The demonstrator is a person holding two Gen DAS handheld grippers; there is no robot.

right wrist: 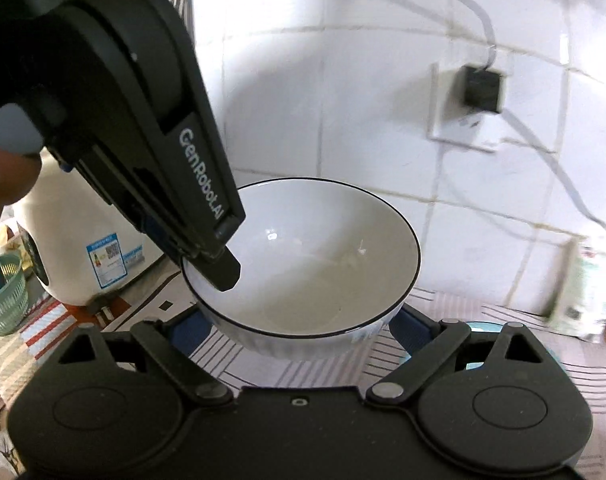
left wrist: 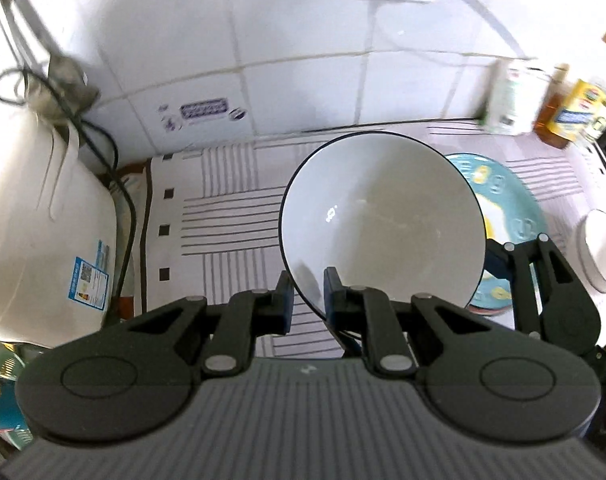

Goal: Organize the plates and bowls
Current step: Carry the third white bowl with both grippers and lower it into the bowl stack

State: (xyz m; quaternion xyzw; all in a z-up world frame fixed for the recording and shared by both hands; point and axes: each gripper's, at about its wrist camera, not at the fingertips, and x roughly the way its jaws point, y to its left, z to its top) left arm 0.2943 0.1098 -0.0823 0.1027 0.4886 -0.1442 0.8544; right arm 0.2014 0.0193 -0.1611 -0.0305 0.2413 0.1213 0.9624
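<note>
Pinching the near rim of the white bowl (left wrist: 383,216), the left gripper (left wrist: 308,300) has its jaws drawn narrow, one pad inside the wall and one outside. The right gripper (right wrist: 293,328) cradles the same bowl from the other side: its jaws stand wide with the ribbed outer wall between them, though the right wrist view does not show whether the blue pads actually press on it. The bowl hangs clear above the striped cloth (left wrist: 223,216), its mouth tilted in the left wrist view.

Doing this carry well seems to mean keeping both hands level with each other — a rim pinch alone could let the bowl swing or slip, so the right side should stay snug under its wall. Just beyond and below the bowl lies the teal plate (left wrist: 515,200), a likely place to set it; lowering it centred and flat would avoid a chip. Farther back stand bottles (left wrist: 555,108) against the tiled wall (left wrist: 303,40) — worth keeping clear of.
</note>
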